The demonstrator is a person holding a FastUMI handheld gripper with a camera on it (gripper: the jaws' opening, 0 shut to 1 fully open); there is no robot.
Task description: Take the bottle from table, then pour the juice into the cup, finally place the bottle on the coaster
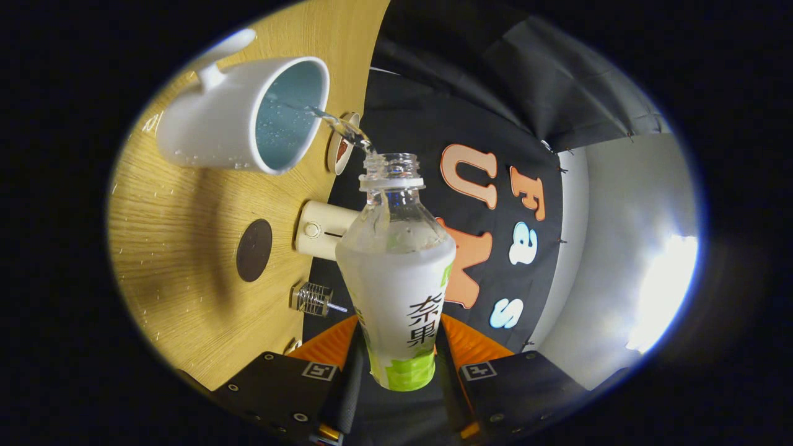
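Gripper: closed on bottle, one finger pressing each side of lower body; whole view rolled sideways w/ the tilt.
Fingers: gap just bottle-wide, bottle clamped btw them.
Bottle: clear plastic, white and green label, cap off; tipped over so open neck points toward cup; clear liquid visible inside upper part.
Stream: thin, clear, running from bottle mouth into cup opening.
Cup: white mug w/ handle, pale blue inside; standing on table just beyond bottle mouth; droplets on inner wall.
Coaster: dark round disc, flat on table, beside bottle's shoulder, apart from cup; nothing on it.
Table: light wood grain, round edge; scattered small droplets on surface.
Cream box: small, rounded, w/ button-like circle on face; at table edge, partly behind bottle's shoulder, near coaster.
Clear ribbed item: small, metal pin sticking out; at table edge, near bottle's label, past coaster from cup.
Round item: small, pale rim, at table edge btw cup and bottle mouth; kind unclear.
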